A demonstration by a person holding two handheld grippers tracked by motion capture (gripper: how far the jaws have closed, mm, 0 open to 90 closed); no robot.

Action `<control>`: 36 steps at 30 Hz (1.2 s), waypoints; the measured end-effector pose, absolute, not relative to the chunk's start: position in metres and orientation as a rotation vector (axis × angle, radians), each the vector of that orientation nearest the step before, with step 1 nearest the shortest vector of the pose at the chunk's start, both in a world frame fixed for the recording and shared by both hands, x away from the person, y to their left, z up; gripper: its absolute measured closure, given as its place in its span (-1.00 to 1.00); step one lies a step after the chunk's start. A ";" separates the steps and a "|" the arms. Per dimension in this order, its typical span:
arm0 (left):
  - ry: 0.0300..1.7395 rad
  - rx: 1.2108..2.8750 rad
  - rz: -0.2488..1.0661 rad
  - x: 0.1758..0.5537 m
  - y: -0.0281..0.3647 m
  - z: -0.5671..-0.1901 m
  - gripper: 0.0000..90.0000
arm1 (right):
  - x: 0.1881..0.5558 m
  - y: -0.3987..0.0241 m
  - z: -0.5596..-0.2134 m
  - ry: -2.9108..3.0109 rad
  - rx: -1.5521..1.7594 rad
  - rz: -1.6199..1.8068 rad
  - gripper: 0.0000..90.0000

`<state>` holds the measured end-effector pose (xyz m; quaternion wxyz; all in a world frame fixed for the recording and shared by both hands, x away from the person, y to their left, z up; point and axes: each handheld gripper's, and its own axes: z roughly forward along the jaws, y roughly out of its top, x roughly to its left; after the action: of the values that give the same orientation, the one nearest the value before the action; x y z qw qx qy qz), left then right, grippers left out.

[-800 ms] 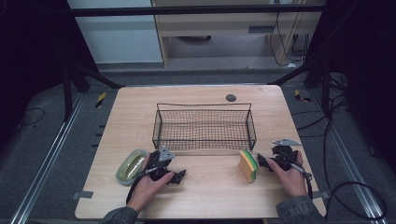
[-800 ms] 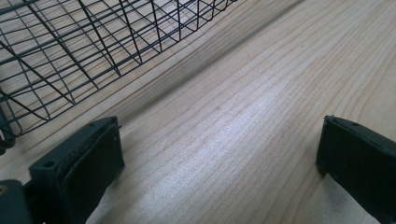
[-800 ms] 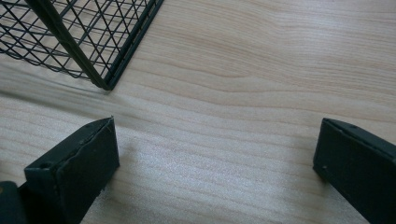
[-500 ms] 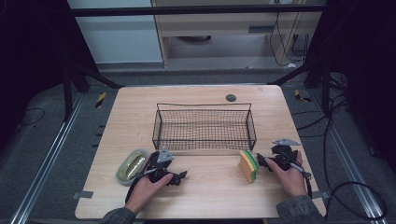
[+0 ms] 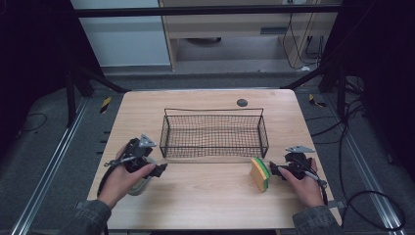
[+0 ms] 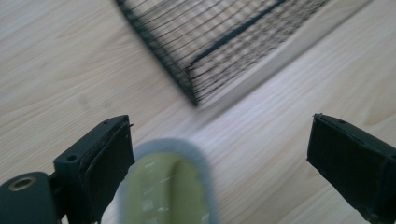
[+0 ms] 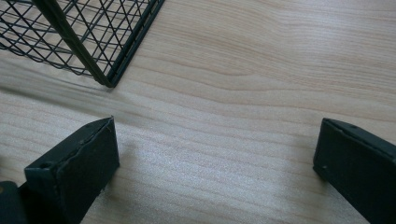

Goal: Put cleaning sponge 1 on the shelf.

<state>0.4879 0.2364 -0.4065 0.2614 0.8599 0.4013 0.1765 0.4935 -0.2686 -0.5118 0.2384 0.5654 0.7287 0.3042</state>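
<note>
A black wire basket [image 5: 214,133] stands mid-table. My left gripper [image 5: 152,170] hovers at its front left, jaws open wide. In the left gripper view [image 6: 219,135] a green oval pad with a grey rim [image 6: 166,191] lies between the jaws, close to the left one, with no pad pressing on it. In the high view the hand covers most of that green pad [image 5: 138,188]. A yellow and green sponge [image 5: 260,174] stands on edge at the basket's front right. My right gripper [image 5: 273,170] points at it from the right, open [image 7: 217,128], with bare wood between the jaws.
A small dark round disc [image 5: 242,103] lies near the table's far edge [image 5: 205,91]. The basket's corner [image 7: 105,74] is close ahead of the right jaws. Cables trail from both grippers off the front edge.
My left gripper has moved left and slightly away from me, so it now stands over the green pad, which the hand covers. The right gripper and the sponge have not moved.
</note>
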 end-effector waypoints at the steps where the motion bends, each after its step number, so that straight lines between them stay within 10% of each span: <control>1: 1.105 2.333 0.487 0.490 0.243 -0.405 -0.86 | 0.493 -0.269 -0.512 1.996 1.548 0.834 -0.99; 23: 1.200 2.449 0.396 0.484 0.279 -0.402 -0.74 | 0.492 -0.268 -0.513 1.974 1.547 0.846 -0.99; 36: 1.187 2.527 0.296 0.487 0.282 -0.401 0.00 | 0.492 -0.268 -0.513 1.976 1.549 0.844 -0.99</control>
<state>0.4872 0.2819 -0.4010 0.1661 0.8876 0.4169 0.1038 0.4916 -0.2681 -0.5129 0.2437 0.5670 0.7235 0.3091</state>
